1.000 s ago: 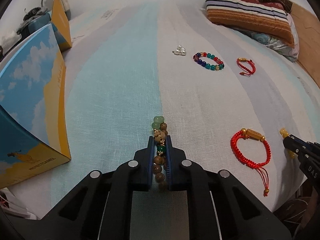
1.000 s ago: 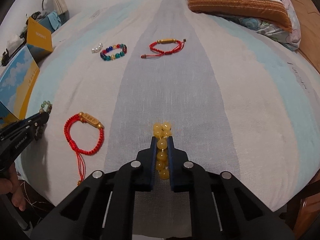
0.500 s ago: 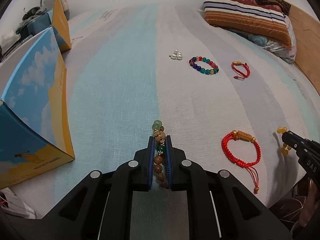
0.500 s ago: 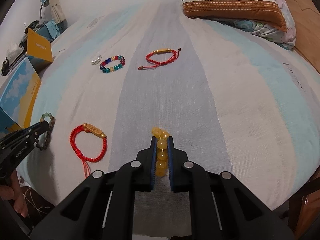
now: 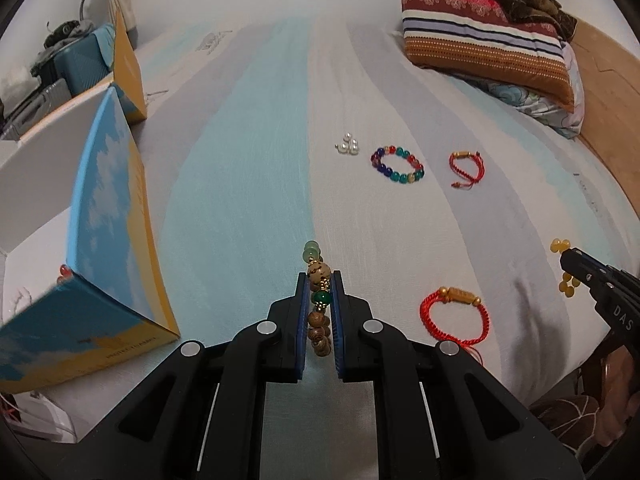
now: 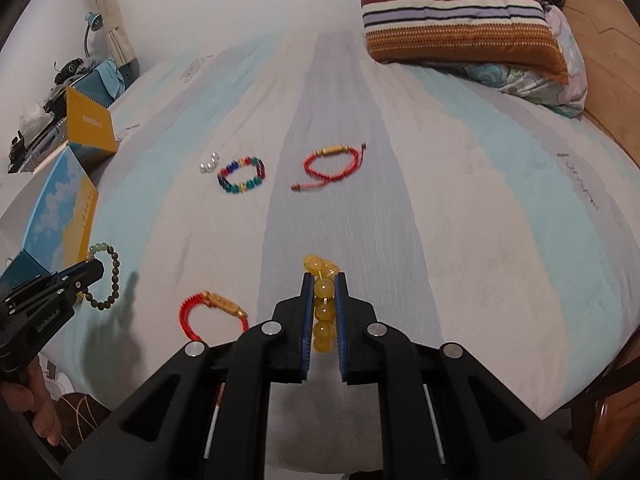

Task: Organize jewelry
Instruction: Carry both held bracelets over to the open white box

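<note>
— Wooden beads?
— My left gripper (image 5: 319, 292) pinches the wooden bead bracelet (image 5: 319, 312) above the bed (image 5: 248, 184).
— Right?
— My right gripper (image 6: 323, 292) clamps the yellow bead bracelet (image 6: 323, 312), also above it.

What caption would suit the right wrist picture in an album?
Right gripper pinching a yellow bead bracelet above a striped bedsheet strewn with other bracelets.

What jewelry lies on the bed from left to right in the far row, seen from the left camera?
Pearls → colorful bead bracelet → red cord bracelet.
</note>
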`<state>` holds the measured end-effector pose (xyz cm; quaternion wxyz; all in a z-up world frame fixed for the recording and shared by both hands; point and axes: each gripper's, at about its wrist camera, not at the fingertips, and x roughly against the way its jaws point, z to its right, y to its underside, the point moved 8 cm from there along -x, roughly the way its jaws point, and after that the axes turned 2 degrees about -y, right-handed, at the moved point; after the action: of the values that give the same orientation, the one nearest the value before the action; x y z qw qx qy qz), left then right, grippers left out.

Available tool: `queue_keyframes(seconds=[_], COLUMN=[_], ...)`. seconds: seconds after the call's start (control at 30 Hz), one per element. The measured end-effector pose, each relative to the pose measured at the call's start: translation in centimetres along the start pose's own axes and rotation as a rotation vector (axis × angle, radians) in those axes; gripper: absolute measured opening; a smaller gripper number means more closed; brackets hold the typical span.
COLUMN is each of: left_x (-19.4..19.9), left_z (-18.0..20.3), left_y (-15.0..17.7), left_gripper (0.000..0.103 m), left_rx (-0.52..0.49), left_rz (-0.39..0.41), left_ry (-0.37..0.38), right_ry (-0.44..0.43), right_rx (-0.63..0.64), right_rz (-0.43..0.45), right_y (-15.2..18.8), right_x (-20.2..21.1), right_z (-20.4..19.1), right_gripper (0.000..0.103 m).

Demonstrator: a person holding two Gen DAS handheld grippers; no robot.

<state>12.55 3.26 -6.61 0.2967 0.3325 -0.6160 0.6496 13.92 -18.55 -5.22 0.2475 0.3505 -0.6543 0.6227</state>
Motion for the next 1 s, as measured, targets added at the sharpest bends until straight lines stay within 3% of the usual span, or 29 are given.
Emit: queue_keyframes(seconds=[0.5, 1.0], left_x=[4.1, 7.7], left_z=[-2.0, -6.8], left_y=[-4.3, -8.2], left_gripper=[0.01, 0.01], left_rx=[0.006, 0.052], left_rz=[0.06, 0.115], left_ry=[-0.019, -0.059], right_ry=[-0.011, -0.065], right_rx=[0.038, 0.104], right_rz=[0.03, 0.055], right_y=[-4.5, -9.1], right_x=[2.1, 2.8], right_z=[-3.7, -12.4], right_gripper=[0.009, 0.009])
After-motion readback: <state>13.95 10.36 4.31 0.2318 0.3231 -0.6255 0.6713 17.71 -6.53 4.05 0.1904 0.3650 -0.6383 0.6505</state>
